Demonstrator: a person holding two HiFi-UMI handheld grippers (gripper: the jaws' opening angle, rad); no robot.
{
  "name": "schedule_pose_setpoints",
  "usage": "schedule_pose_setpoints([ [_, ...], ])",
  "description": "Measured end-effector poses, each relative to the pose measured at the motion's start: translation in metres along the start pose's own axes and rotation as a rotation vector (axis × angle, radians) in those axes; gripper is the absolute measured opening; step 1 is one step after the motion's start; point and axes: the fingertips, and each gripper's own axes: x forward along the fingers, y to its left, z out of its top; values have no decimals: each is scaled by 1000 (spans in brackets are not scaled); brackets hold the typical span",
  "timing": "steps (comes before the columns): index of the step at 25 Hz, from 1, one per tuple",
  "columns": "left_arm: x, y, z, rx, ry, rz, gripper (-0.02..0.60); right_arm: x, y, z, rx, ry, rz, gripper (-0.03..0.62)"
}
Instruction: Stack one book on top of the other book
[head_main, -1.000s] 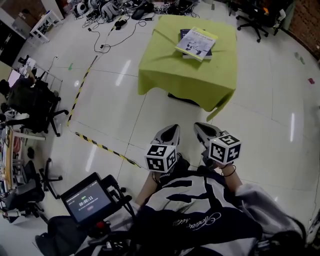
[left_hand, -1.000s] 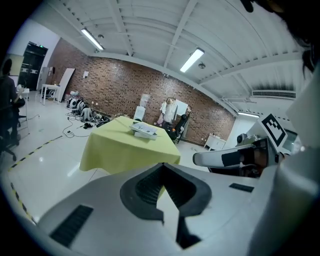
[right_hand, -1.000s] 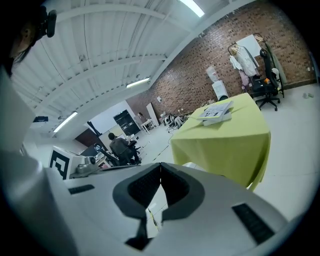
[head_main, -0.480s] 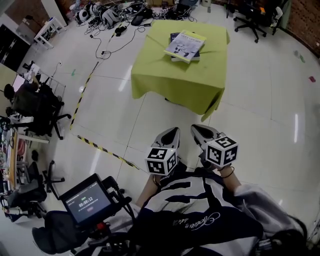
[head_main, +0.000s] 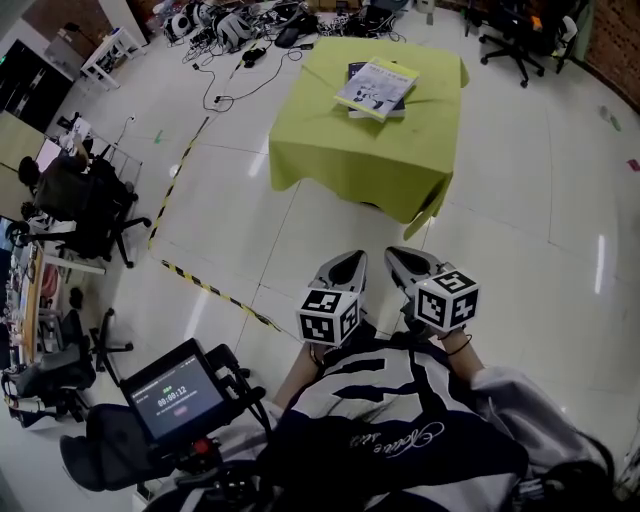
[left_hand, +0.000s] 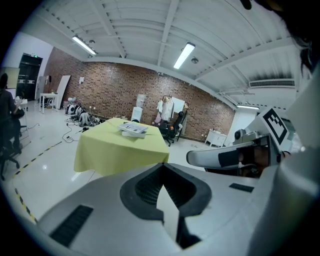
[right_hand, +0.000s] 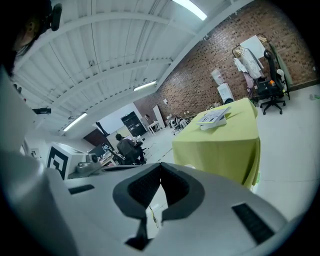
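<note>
Two books lie stacked on a table with a yellow-green cloth (head_main: 370, 150) far ahead: a light illustrated book (head_main: 377, 86) rests on a dark book (head_main: 353, 71). Both grippers hover close to the person's body, well short of the table. My left gripper (head_main: 347, 268) and right gripper (head_main: 403, 264) sit side by side, both shut and holding nothing. The left gripper view shows its jaws (left_hand: 161, 167) closed, with the books (left_hand: 132, 128) small in the distance. In the right gripper view the jaws (right_hand: 160, 167) are closed too, and the books (right_hand: 214, 118) lie on the table (right_hand: 220, 145).
Black-and-yellow tape (head_main: 215, 292) runs across the glossy floor at left. Cables and gear (head_main: 240, 25) lie behind the table, and office chairs (head_main: 515, 25) stand at the back right. A person sits at a desk (head_main: 70, 195) at left. A screen device (head_main: 175, 400) hangs at the wearer's chest.
The view has drifted a little, so the table sits slightly further left. Both grippers stay shut, side by side, with the books stacked as before.
</note>
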Motion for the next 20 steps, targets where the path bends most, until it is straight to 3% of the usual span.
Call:
schedule_pose_setpoints([
  [20, 1, 10, 2, 17, 0, 5, 3, 7, -2, 0, -2, -8, -7, -9],
])
